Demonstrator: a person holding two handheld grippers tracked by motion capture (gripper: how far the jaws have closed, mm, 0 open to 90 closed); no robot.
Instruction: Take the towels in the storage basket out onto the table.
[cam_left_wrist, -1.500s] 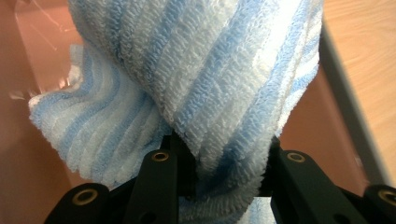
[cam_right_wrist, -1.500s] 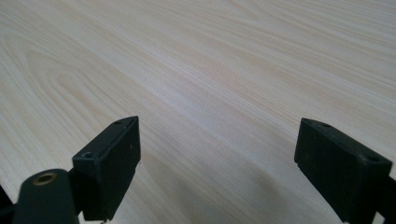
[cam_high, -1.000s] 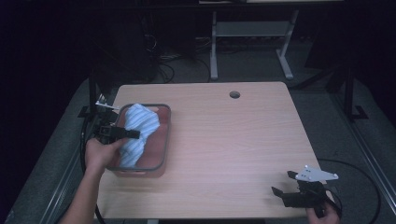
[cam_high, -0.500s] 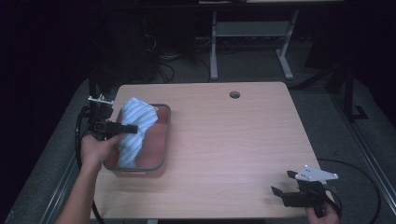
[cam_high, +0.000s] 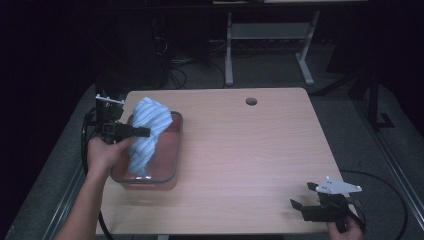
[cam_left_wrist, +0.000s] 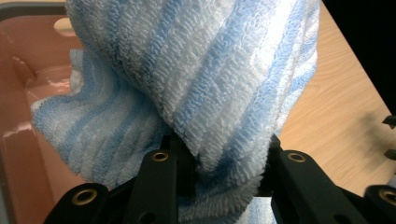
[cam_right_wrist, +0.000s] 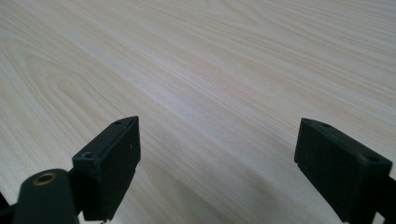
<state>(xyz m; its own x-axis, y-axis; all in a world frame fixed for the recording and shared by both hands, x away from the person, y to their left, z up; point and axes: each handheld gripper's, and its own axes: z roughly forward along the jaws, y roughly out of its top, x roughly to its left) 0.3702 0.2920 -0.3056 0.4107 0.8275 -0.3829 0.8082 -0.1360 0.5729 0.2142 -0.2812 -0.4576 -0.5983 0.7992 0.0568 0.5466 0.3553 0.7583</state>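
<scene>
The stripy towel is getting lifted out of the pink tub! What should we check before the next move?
1. Left gripper clamped on the towel: ok, cloth bunched between its jaws.
2. Towel fully out of the tub: not ok, its lower end hangs inside.
3. Towel caught on the tub's rim: cannot tell.
4. Bare table beside the tub for laying it down: ok.
5. Right gripper free to help: ok, jaws open above the table's near right corner.
</scene>
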